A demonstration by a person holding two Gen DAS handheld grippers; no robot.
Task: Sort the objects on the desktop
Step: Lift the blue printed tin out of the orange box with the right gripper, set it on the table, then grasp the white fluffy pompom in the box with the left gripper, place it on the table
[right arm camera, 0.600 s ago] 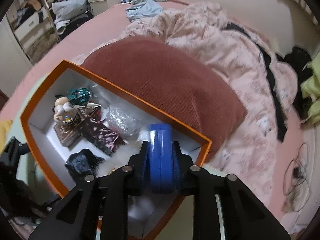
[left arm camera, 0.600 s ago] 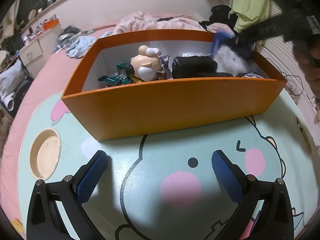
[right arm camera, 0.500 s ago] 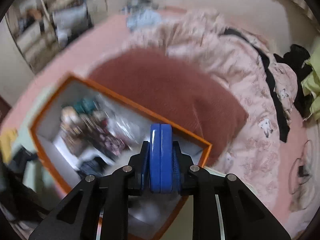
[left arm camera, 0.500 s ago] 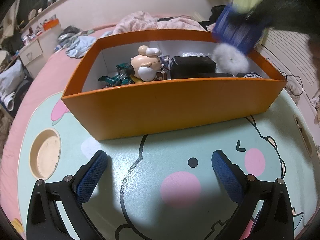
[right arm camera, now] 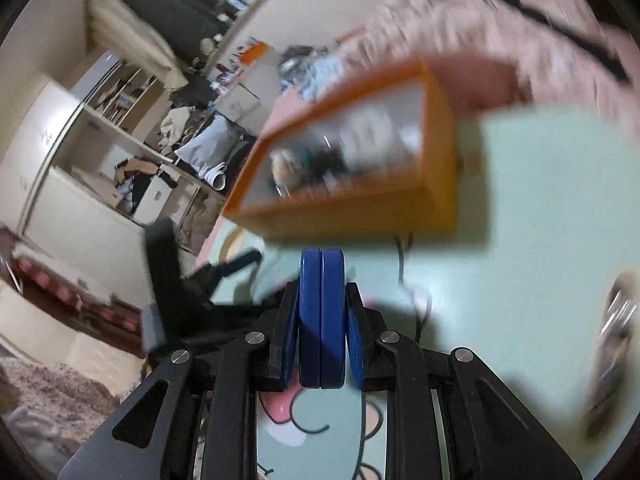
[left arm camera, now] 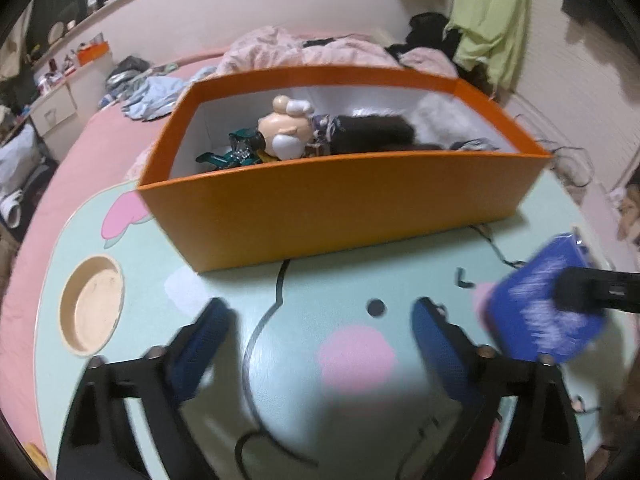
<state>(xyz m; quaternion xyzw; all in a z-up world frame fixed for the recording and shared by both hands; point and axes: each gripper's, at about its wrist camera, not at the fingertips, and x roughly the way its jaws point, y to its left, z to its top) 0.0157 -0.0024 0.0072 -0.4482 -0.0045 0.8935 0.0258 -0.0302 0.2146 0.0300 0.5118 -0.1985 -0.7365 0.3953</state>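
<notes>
Bedroom clutter rings a mint cartoon table (left arm camera: 320, 420). At upper center, the orange box (left arm camera: 340, 204) holds toys (left arm camera: 286, 132). Left gripper (left arm camera: 320, 332), low in frame, is spread and empty. Right gripper (right arm camera: 322, 320) has its 2 pads pressed together, holding nothing, off to the right. Judging by this, 1 drop is done; next calls for finding another loose item.

Ahead of my left tongs (left arm camera: 316, 332) the orange box (left arm camera: 340, 208) walls off the way forward. Between them lies bare tabletop (left arm camera: 320, 280). My right tongs (left arm camera: 544, 312) crowd the right side.
</notes>
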